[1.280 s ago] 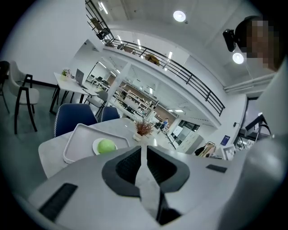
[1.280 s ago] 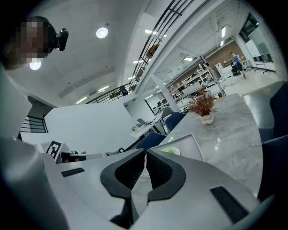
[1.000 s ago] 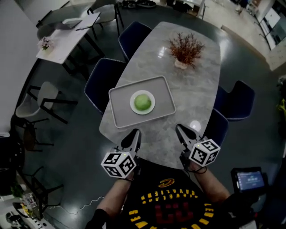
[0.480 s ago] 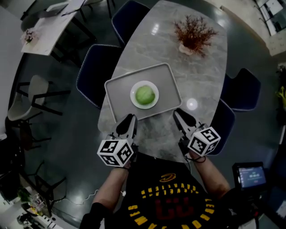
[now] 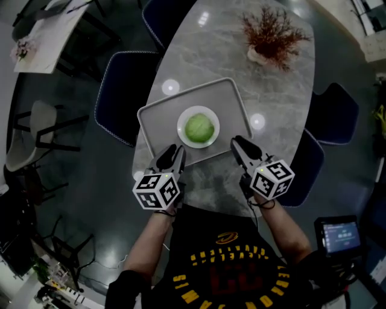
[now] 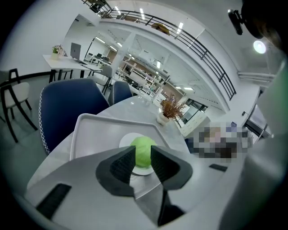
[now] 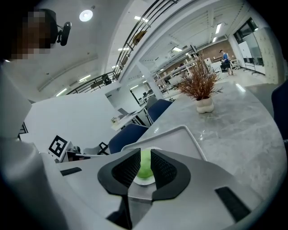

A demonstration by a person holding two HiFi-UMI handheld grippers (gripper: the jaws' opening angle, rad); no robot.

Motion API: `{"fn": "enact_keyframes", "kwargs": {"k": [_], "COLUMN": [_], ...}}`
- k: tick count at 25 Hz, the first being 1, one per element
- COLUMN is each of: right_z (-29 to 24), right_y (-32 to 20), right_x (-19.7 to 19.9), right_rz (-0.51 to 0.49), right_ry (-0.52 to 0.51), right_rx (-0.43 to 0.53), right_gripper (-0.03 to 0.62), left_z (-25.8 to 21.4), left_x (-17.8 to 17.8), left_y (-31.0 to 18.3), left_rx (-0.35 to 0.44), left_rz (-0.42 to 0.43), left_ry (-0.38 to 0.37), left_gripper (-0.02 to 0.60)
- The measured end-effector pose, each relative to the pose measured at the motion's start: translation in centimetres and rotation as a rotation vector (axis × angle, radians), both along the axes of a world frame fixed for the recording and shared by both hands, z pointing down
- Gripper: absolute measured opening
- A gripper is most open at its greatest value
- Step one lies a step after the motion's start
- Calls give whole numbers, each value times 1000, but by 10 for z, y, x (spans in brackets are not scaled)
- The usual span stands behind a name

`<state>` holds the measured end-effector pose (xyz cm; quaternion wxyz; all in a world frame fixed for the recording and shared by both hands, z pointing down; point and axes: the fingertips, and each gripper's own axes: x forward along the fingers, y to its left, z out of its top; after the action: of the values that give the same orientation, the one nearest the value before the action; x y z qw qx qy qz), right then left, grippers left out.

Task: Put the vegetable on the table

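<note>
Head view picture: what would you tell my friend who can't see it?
A round green vegetable sits on a white plate in a grey tray on a marble table. A person's left tongs and right tongs, both open and empty, point at it from the tray's near edge.

1 marble table (image 5: 283, 90). On it: 1 tray (image 5: 160, 124), 1 white plate (image 5: 181, 128), 1 green veg (image 5: 199, 127), 1 dried plant (image 5: 274, 33) in 1 pot.

Blue chairs: 4 total, 2 on the table's left side (image 5: 120, 90) (image 5: 158, 18), 2 on its right (image 5: 338, 111) (image 5: 304, 169).

Grippers: 2, the left gripper (image 5: 172, 154) & the right gripper (image 5: 242, 146), w/ 1 marker cube (image 5: 158, 190) on the left one, 1 more (image 5: 271, 179) on the right, so 2 cubes.

1 person (image 5: 226, 271), 2 forearms in view.

Off to the side: 1 white table (image 5: 48, 33) w/ 1 flower pot (image 5: 18, 48); 1 black-frame chair (image 5: 36, 124); 1 device (image 5: 338, 236) w/ a lit screen, lower right.
</note>
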<state>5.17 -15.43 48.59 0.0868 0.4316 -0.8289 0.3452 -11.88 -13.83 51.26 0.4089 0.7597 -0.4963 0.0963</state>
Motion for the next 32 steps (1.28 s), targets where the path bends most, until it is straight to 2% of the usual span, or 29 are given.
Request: {"fn": "enact_keyframes", "kwargs": {"k": [5, 10, 15, 20, 24, 32], "right_z": [25, 56, 76, 86, 90, 111], "right_y": [4, 8, 7, 11, 15, -7], "right_x": [-1, -3, -6, -12, -6, -14], "right_rz": [-10, -28, -35, -57, -71, -49], "right_ry": [47, 95, 147, 177, 213, 149], "right_rx": [-58, -153, -226, -284, -312, -419], "right_gripper": [55, 55, 55, 55, 54, 55], "left_z": [21, 40, 58, 65, 67, 80], "left_x": [1, 4, 3, 1, 14, 10], "left_y": [5, 3, 1, 8, 16, -1], "left_rx": [-79, -175, -241, -276, -292, -302], "left_rz": [13, 4, 11, 18, 28, 46], "left_ry": [20, 75, 59, 45, 47, 23], "left_gripper": [94, 94, 94, 94, 94, 92]}}
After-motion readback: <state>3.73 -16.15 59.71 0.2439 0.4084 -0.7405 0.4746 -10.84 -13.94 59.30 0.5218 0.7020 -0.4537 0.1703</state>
